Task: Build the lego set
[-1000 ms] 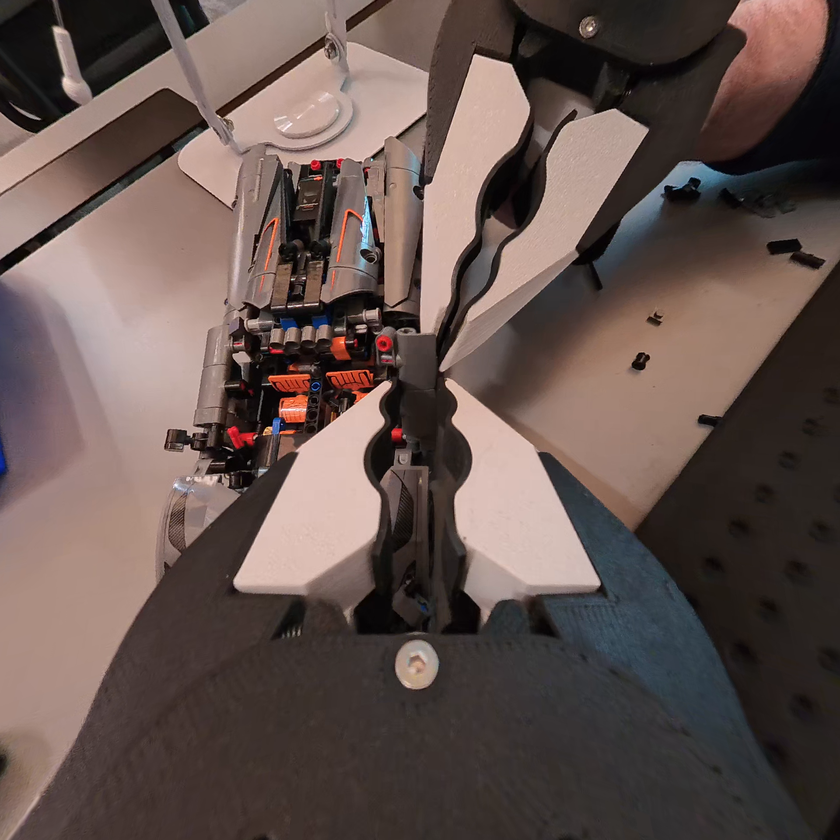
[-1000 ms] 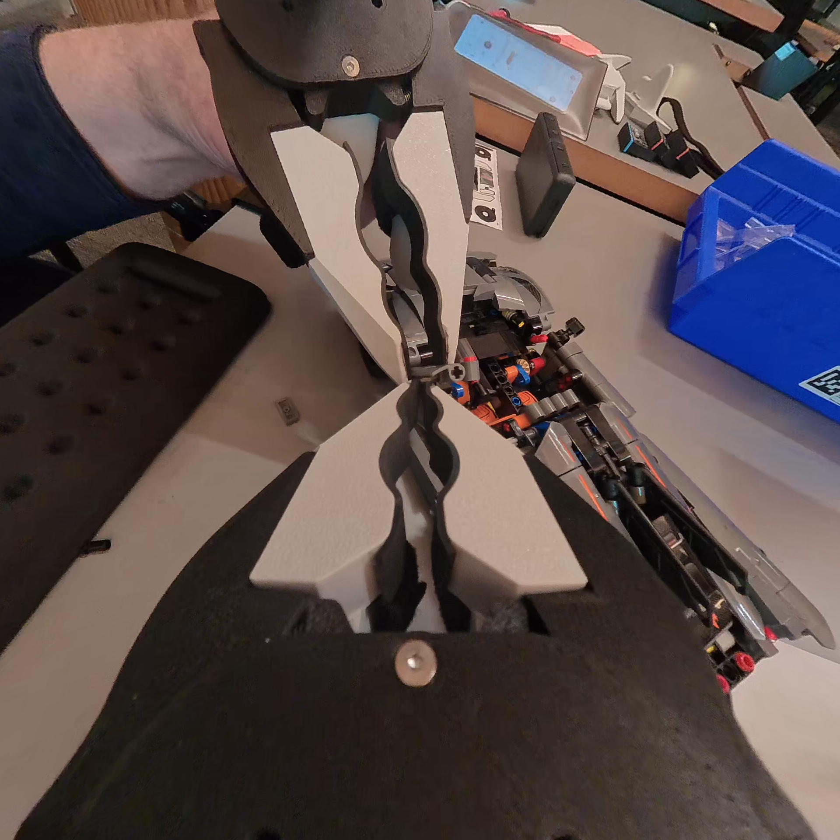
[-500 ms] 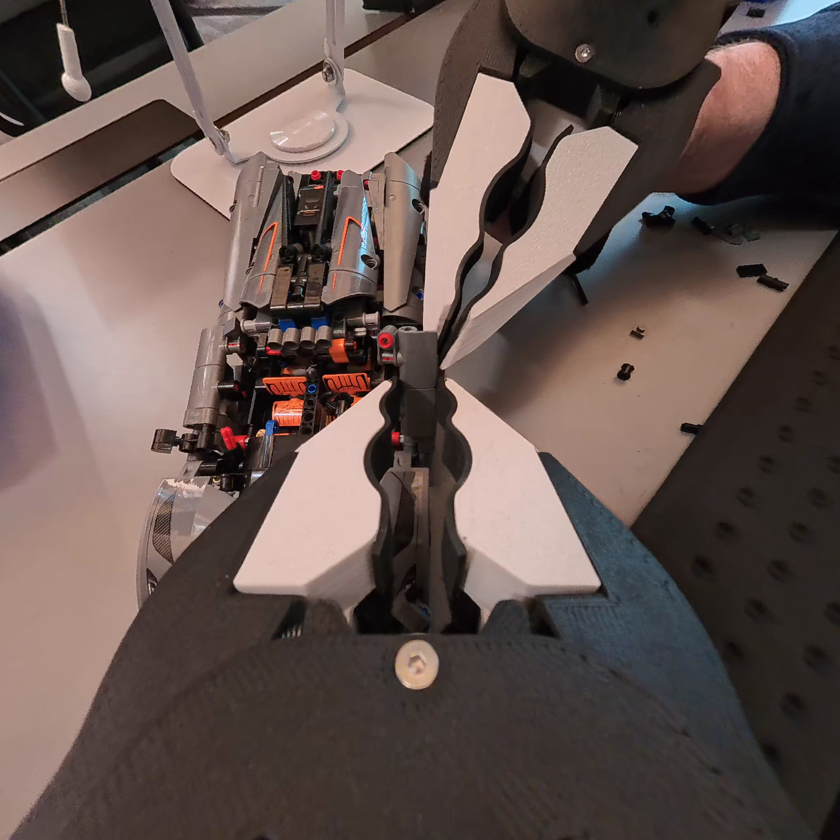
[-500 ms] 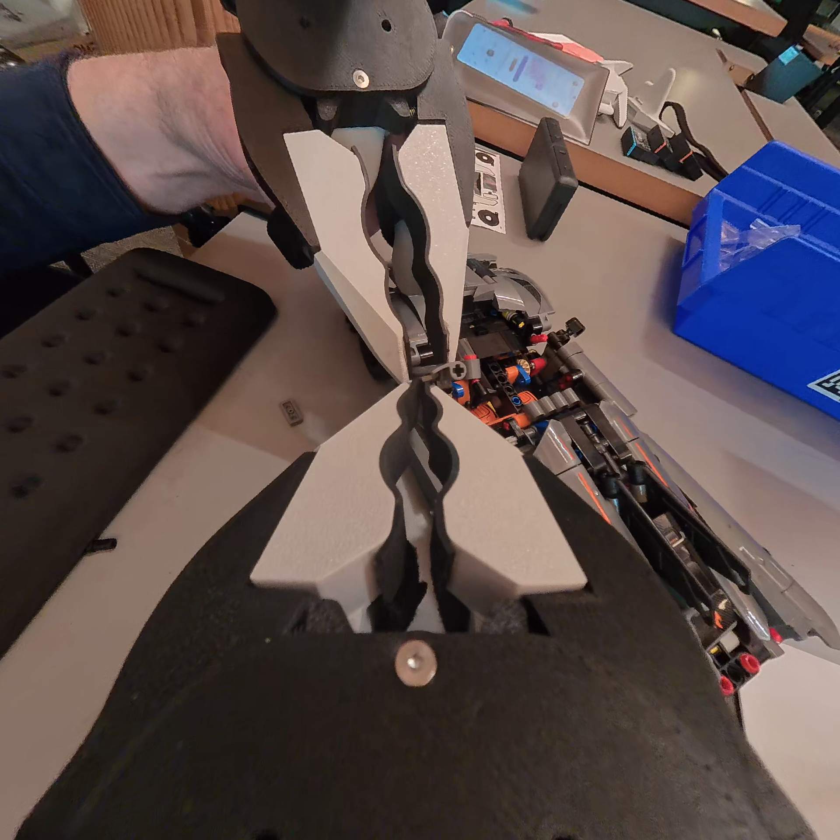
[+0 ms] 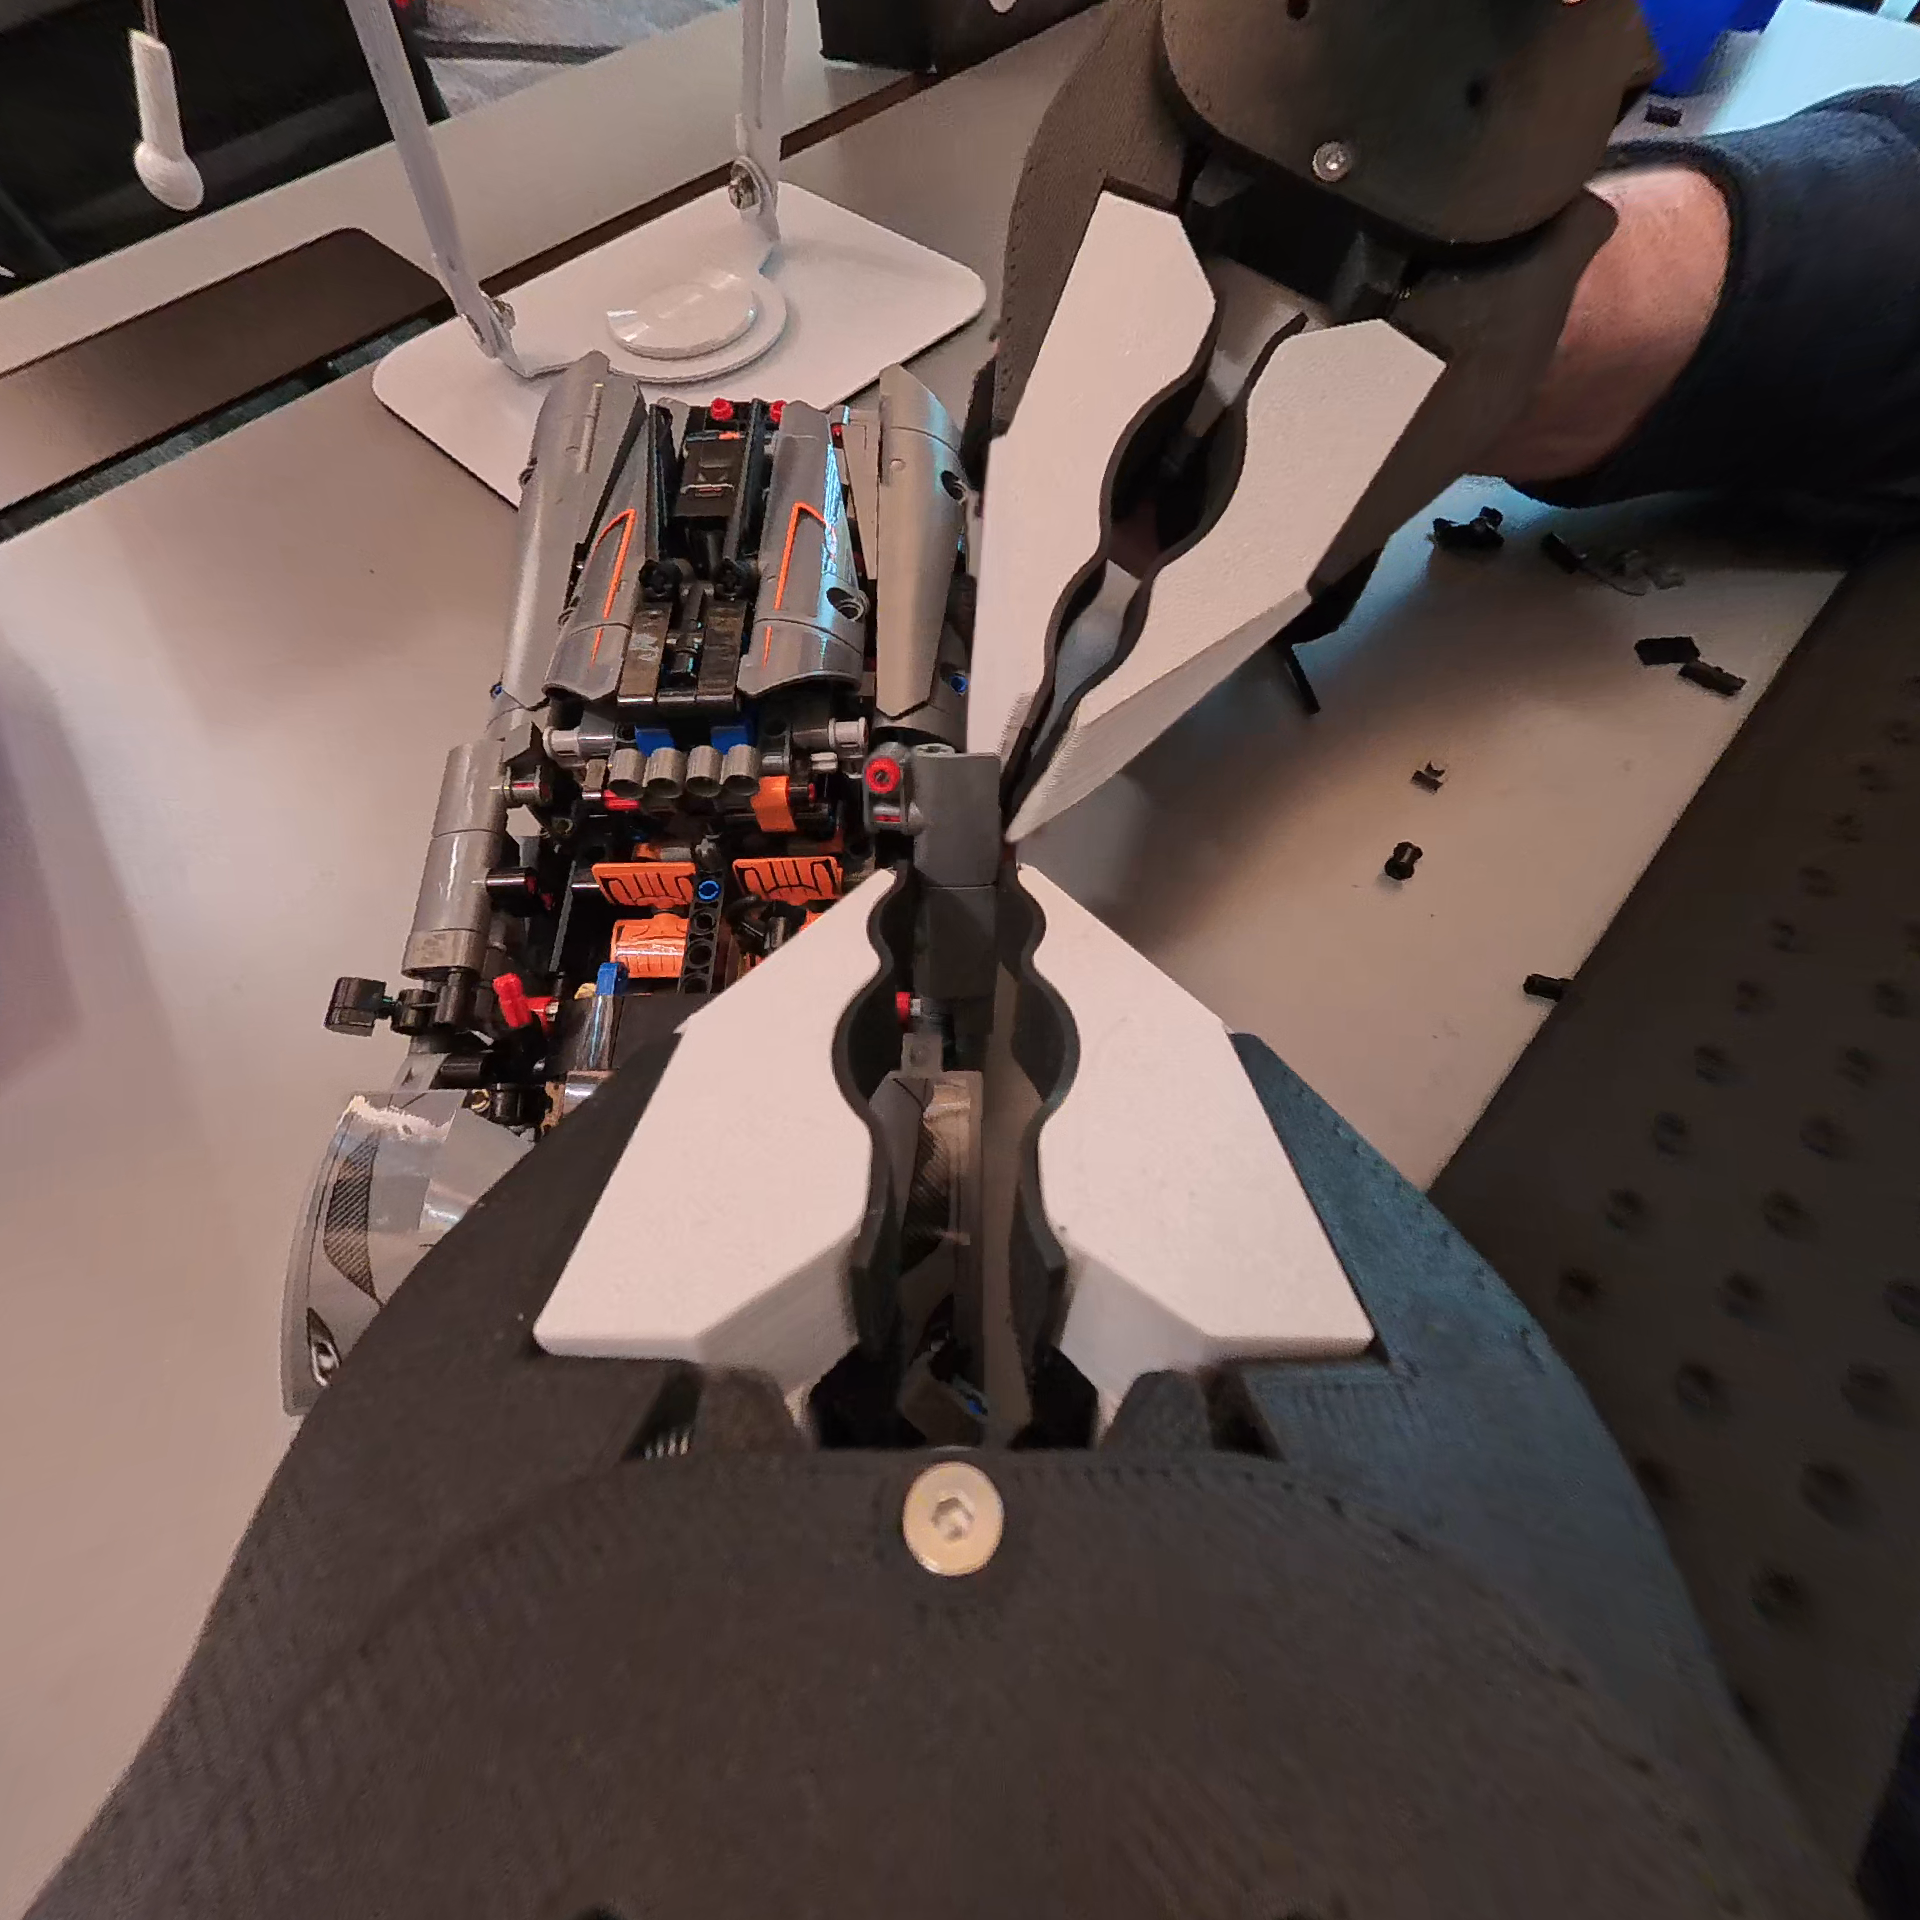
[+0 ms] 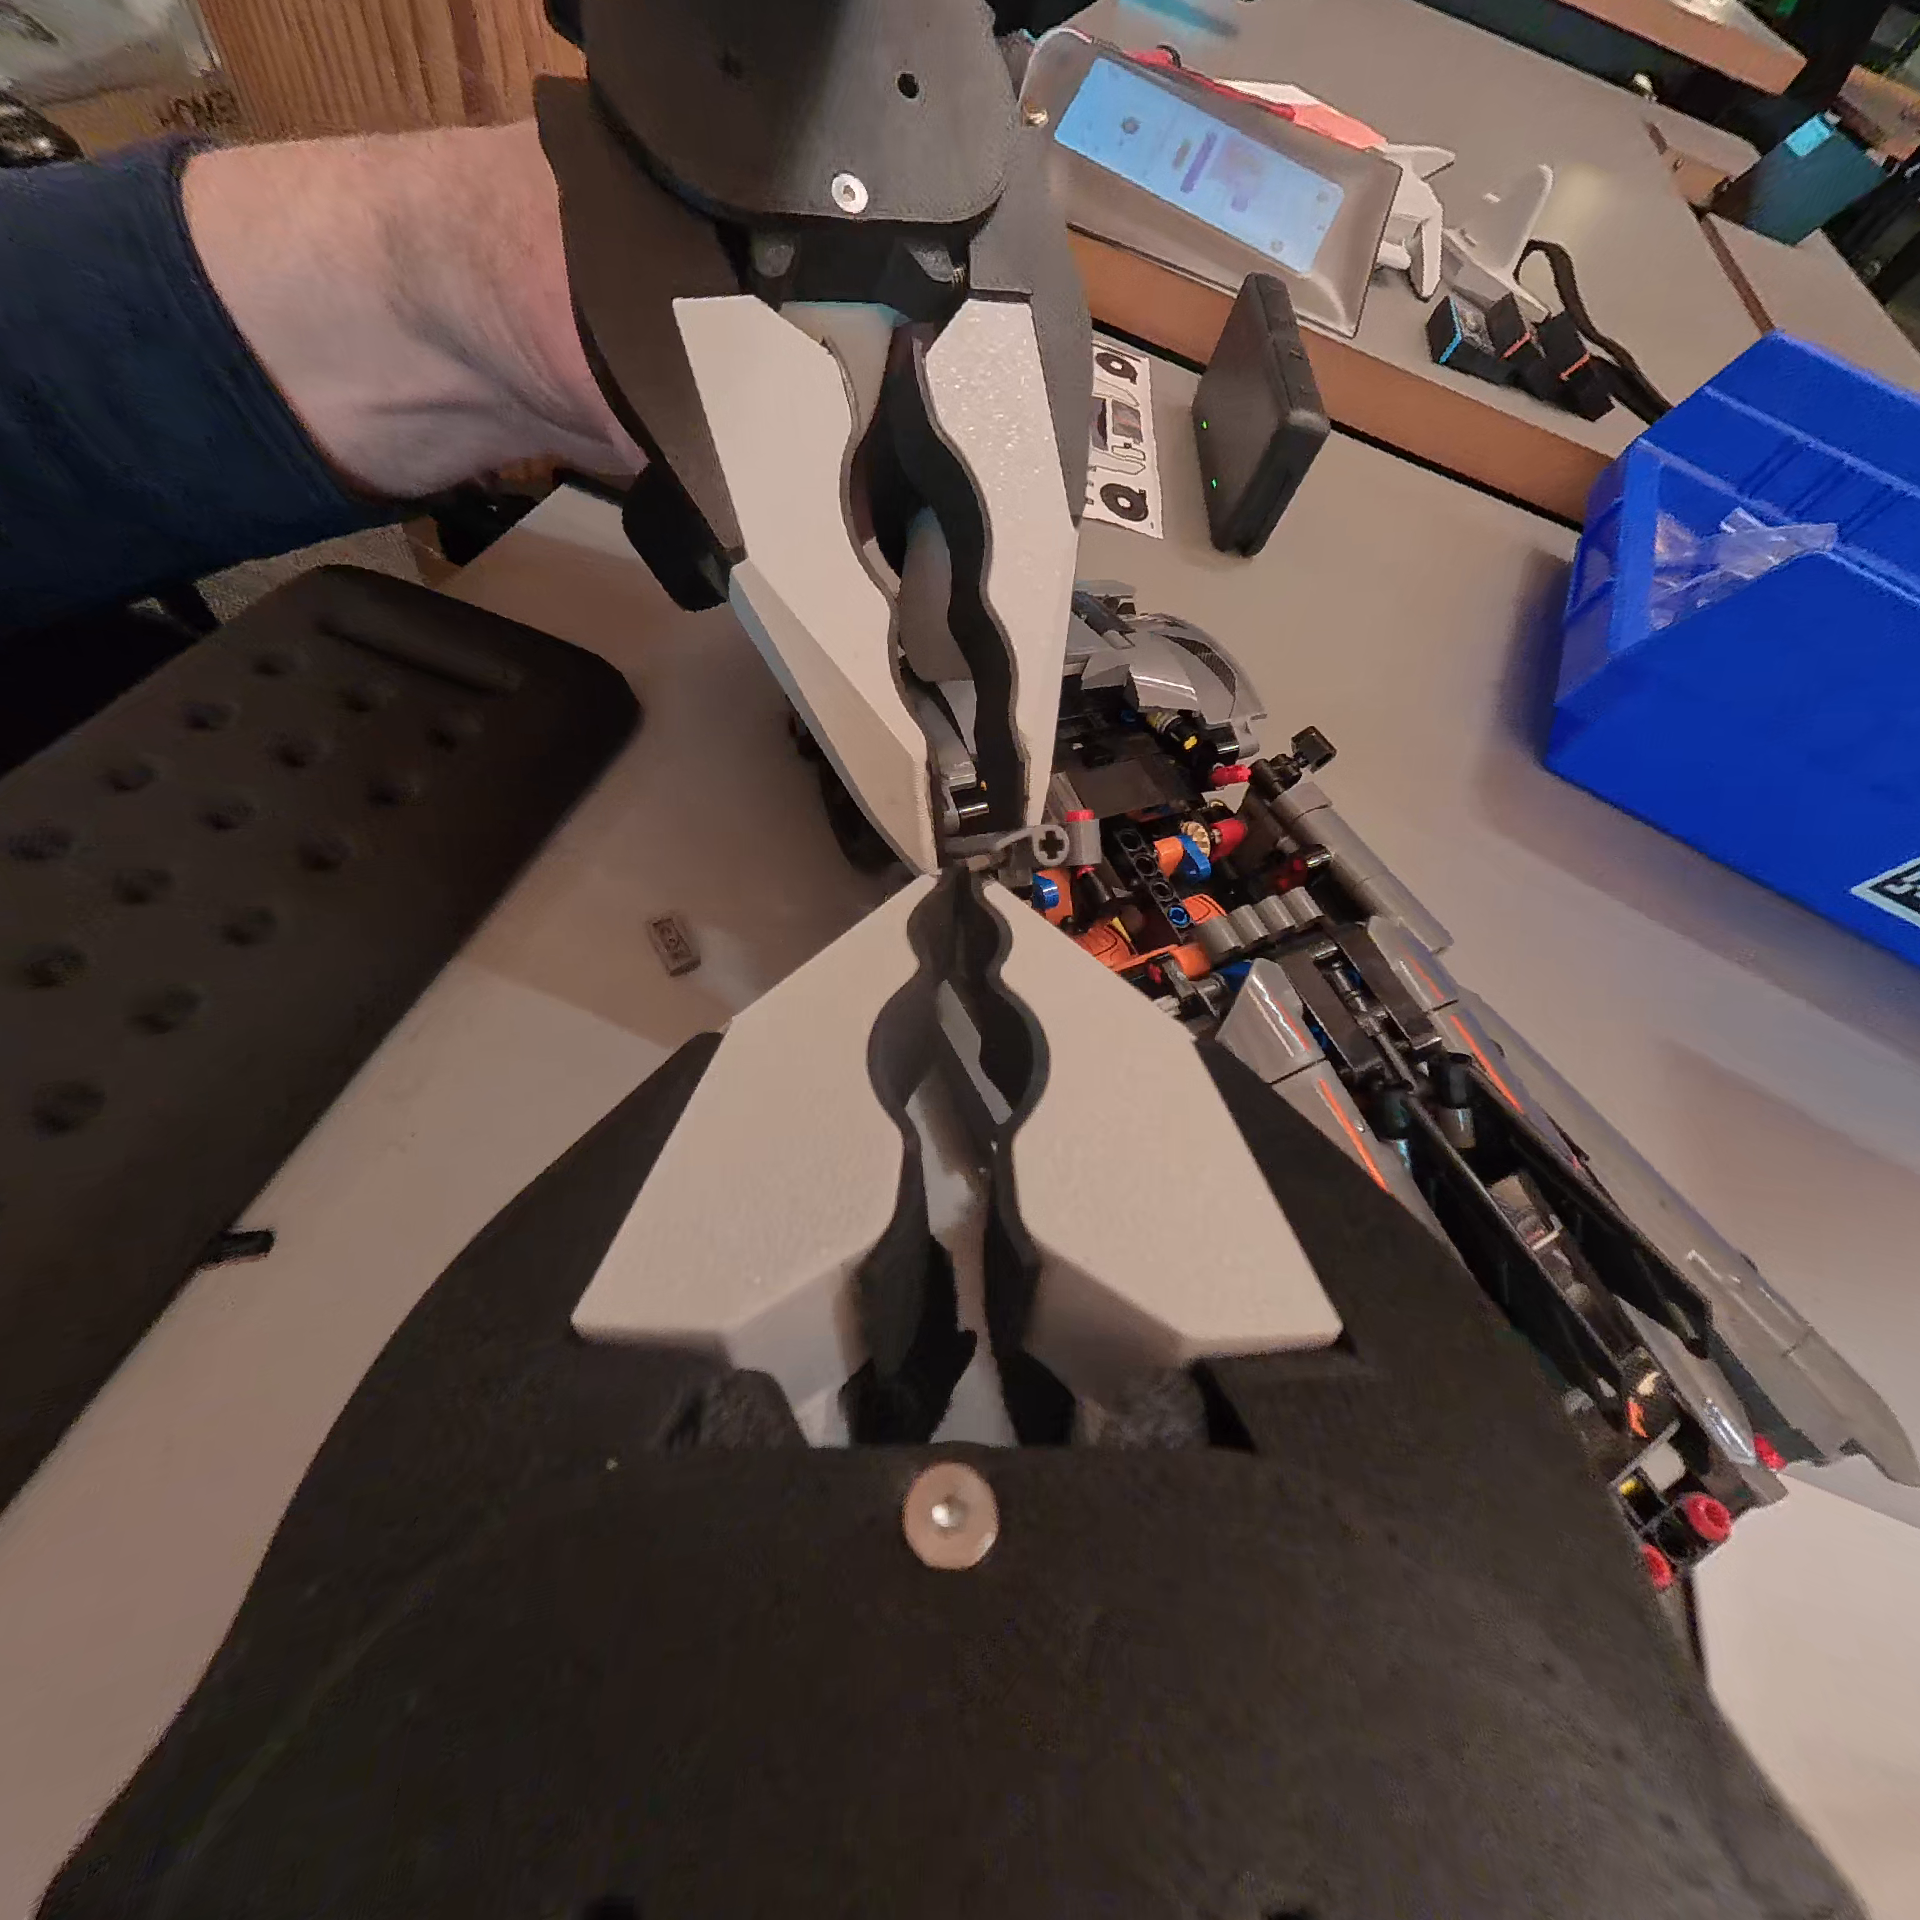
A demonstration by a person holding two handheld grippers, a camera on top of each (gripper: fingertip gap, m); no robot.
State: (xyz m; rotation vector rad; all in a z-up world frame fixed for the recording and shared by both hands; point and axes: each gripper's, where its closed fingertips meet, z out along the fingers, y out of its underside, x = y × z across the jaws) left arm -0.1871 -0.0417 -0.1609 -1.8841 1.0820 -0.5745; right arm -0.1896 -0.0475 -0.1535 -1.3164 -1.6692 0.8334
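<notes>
The lego car (image 5: 717, 665) is lying on the grey table (image 5: 208, 727), its near right side being pinched by the left gripper (image 5: 951, 894), jaws narrow on a dark grey panel (image 5: 951, 831). The right gripper (image 6: 961, 883) is meeting it tip to tip, jaws closed on the panel's edge. Small black pieces (image 5: 1403, 857) are lying scattered to the right.

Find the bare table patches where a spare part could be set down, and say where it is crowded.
Free: the table left of the car, and the strip between car and blue bin. Crowded: loose pins between car and black mat, and where both grippers meet.
</notes>
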